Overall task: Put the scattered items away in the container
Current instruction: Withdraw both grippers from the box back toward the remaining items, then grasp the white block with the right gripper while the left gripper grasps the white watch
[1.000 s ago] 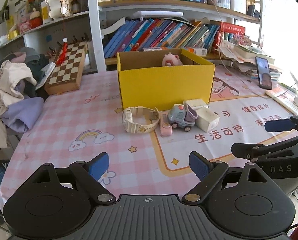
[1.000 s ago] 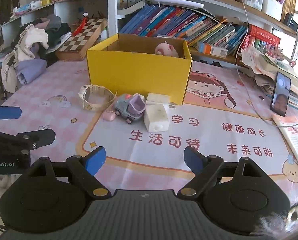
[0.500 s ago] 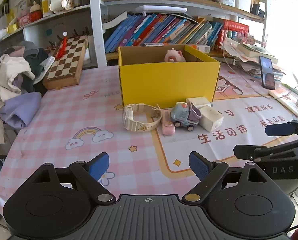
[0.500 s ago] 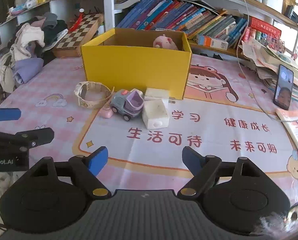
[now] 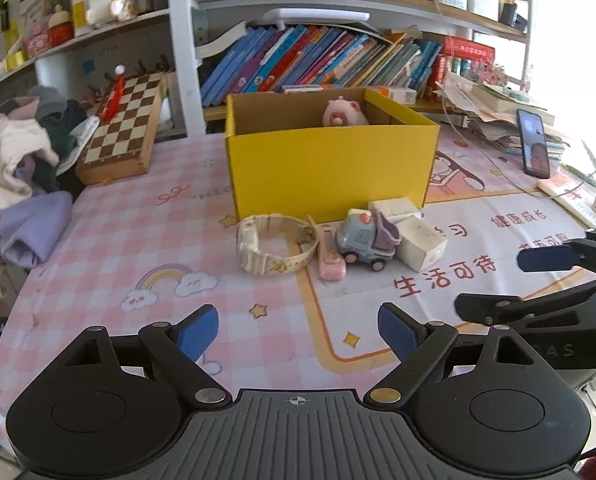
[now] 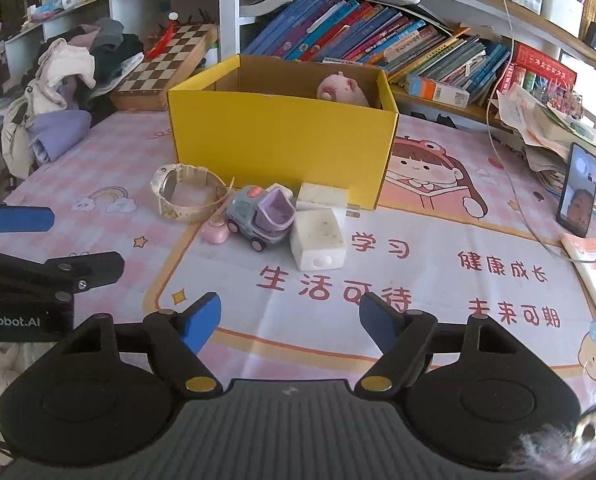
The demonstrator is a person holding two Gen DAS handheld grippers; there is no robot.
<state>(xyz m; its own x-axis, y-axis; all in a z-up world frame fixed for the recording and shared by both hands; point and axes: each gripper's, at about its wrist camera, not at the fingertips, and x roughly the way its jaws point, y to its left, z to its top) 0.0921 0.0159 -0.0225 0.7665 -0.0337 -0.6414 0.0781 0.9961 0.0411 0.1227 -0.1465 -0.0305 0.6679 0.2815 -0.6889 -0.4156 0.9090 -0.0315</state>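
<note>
Both released, holding nothing: left gripper [image 5: 298,328] and right gripper [image 6: 290,316], above tabletop [image 5: 138,240]. Yellow box [image 5: 330,168] ahead, pink plush pig [image 5: 344,111] inside. Touching cluster before box: watch [image 5: 276,244], pink case [image 5: 330,260], toy truck [image 5: 368,238], two white blocks [image 6: 318,240].

The yellow box [image 6: 278,142] is matt cardboard, plain brown inside. A smooth printed cloth covers the worktop [image 6: 438,240]. The toy truck [image 6: 260,216] and cream watch strap [image 6: 186,192] look like glossy plastic; the white blocks [image 6: 318,238] are dull and speckled. The chessboard [image 5: 124,124] is varnished wood. Each hand-held gripper [image 5: 298,330] is matt black plastic with ribbed blue pads [image 5: 398,332].
</note>
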